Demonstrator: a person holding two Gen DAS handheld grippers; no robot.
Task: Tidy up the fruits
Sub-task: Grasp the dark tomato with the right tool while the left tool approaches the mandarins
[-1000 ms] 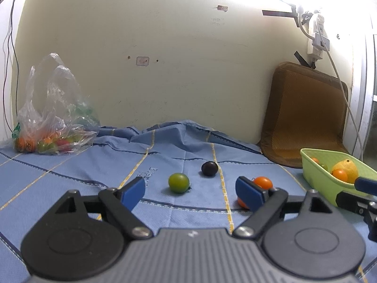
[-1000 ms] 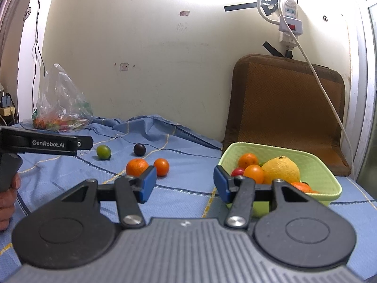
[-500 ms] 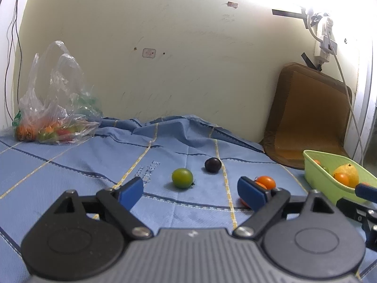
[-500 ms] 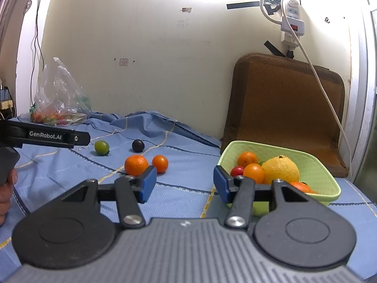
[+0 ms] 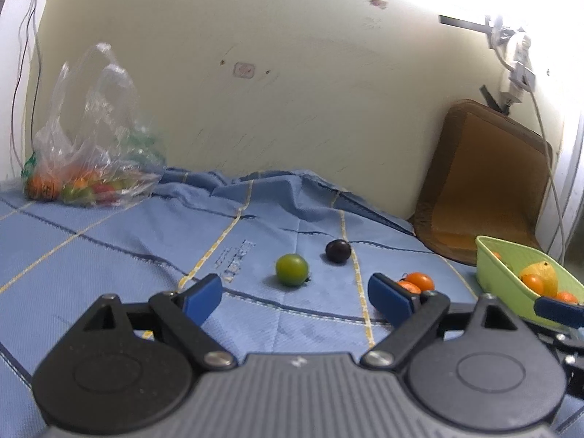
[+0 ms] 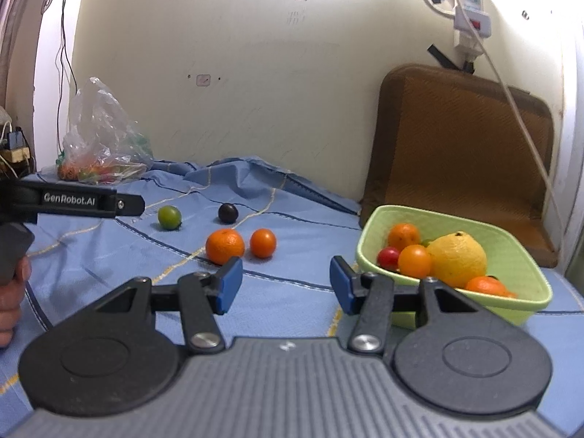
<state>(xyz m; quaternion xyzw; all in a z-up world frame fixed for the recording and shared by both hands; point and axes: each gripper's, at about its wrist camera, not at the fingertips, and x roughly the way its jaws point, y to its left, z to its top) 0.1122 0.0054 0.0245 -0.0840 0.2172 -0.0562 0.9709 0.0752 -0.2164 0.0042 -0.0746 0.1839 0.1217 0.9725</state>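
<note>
- Left wrist view: the left tongs [image 5: 294, 294] stand wide open with nothing between the blue pads; only blue cloth [image 5: 109, 248] lies below them
- the green fruit [image 5: 291, 269] sits on the cloth just ahead of the gap, between the two pads as seen from here; the dark plum [image 5: 338, 250] lies a little farther back and to its right, apart from it
- two oranges [image 5: 419, 280] show partly behind the right-hand pad; a clear plastic bag [image 5: 91, 153] with more fruit rests at the far left by the wall
- Right wrist view: the right tongs [image 6: 285, 284] are partly open and hold nothing
- a big orange [image 6: 224, 246] and a small orange [image 6: 262, 242] lie side by side on the cloth, just beyond the left-hand pad
- the green basket [image 6: 518, 255] stands to the right, near the right-hand pad; it holds a large yellow fruit [image 6: 458, 259], several oranges and a small red fruit [image 6: 388, 257]
- a brown cushion [image 6: 467, 153] leans against the wall behind the basket; a hand [image 6: 12, 299] grips the other tool's handle at the left edge
</note>
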